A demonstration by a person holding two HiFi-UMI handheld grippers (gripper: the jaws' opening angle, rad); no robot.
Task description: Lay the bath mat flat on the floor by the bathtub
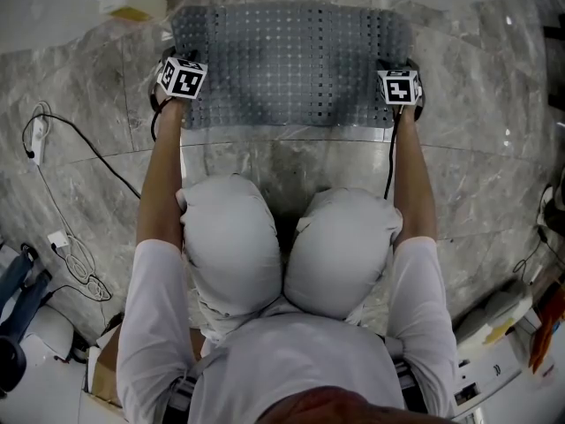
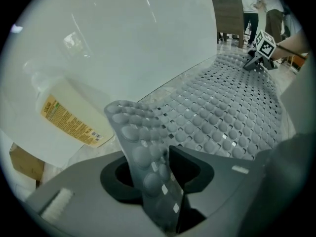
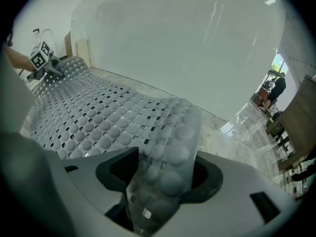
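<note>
Bath mat (image 1: pixel 287 60) is down on the marble floor (image 1: pixel 494 148), grey, bumpy, full of holes, with its far long edge just beside the white bathtub (image 2: pixel 123 43) wall. Most of it lies flat; only the two near corners curl up. My left gripper (image 2: pixel 153 167) has the left corner standing between its jaws. The jaws are parted: the mat leans on the right jaw, with a gap at the left one, so no clamp. My right gripper (image 3: pixel 158 174) is spread wide, and the right corner sits loose in the gap, not pinched. I'm kneeling at the mat's near edge, arms straight out to both corners. A white bottle (image 2: pixel 69 117) with a yellow label lies by the tub, left of the mat. White cables (image 1: pixel 62 210) trail on the floor further left.
</note>
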